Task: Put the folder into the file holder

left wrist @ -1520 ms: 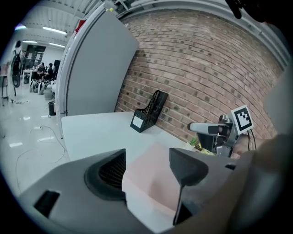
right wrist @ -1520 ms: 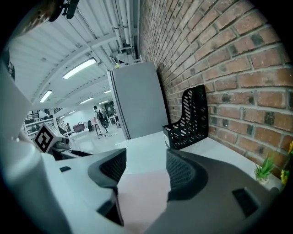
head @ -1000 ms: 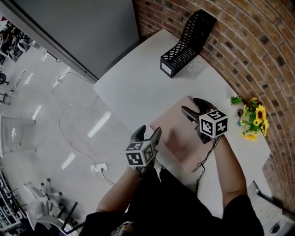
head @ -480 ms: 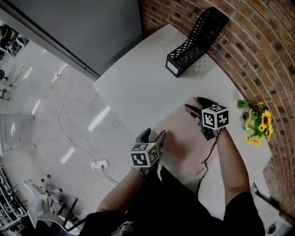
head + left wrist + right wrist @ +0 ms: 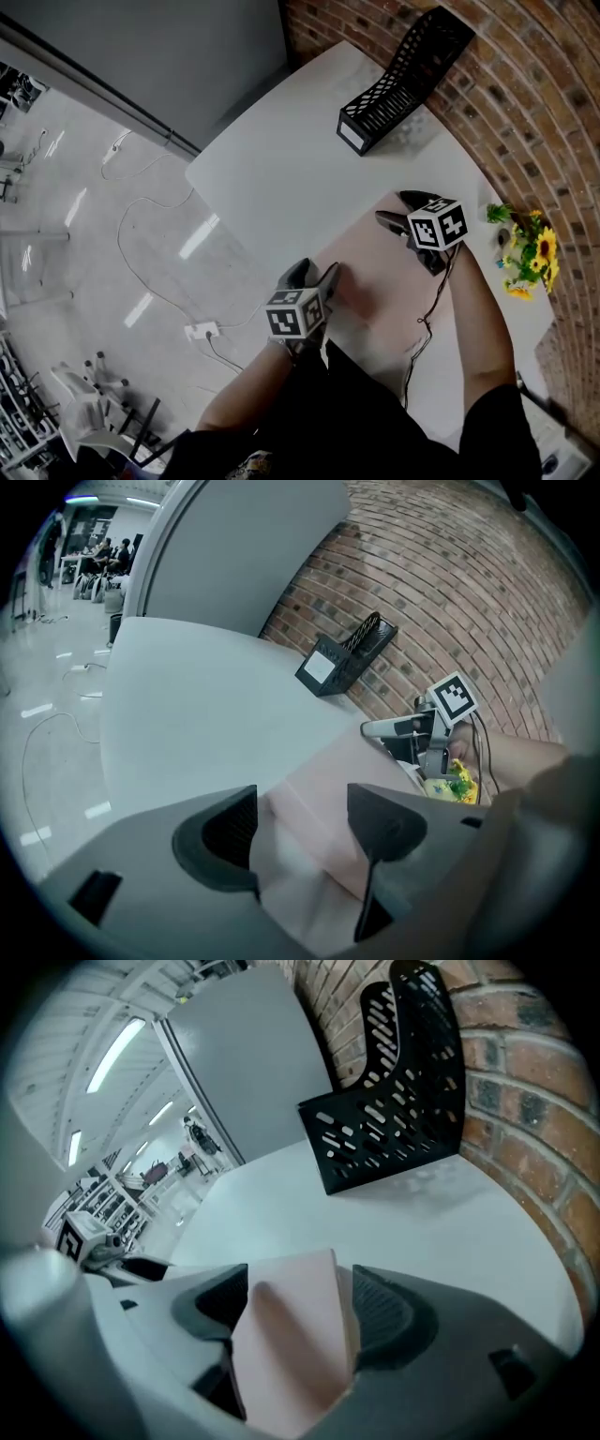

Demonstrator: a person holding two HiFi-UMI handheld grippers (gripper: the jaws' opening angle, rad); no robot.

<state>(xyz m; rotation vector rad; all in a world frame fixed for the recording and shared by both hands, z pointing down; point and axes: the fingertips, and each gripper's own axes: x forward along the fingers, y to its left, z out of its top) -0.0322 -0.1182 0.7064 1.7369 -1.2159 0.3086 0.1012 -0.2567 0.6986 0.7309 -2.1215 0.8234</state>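
A pale pink folder (image 5: 375, 281) lies flat on the white table (image 5: 281, 169). The black mesh file holder (image 5: 394, 84) stands at the far side against the brick wall, apart from the folder. My left gripper (image 5: 314, 274) is at the folder's near left edge; its jaws stand wide with the folder (image 5: 319, 799) between them, not pinched. My right gripper (image 5: 398, 208) is at the folder's far corner. Its jaws are spread wide, and that corner (image 5: 291, 1335) sits between them without being pressed. The file holder (image 5: 394, 1119) is straight ahead of it.
A small pot of yellow flowers (image 5: 530, 253) stands at the table's right side by the brick wall. A cable runs from the right gripper along the forearm. The table's left edge drops to a floor with a power strip (image 5: 202, 331) and cords.
The right gripper's jaws have spread wider at the folder's far corner, and the hand has shifted slightly to the right. The left gripper has stayed at the near edge.
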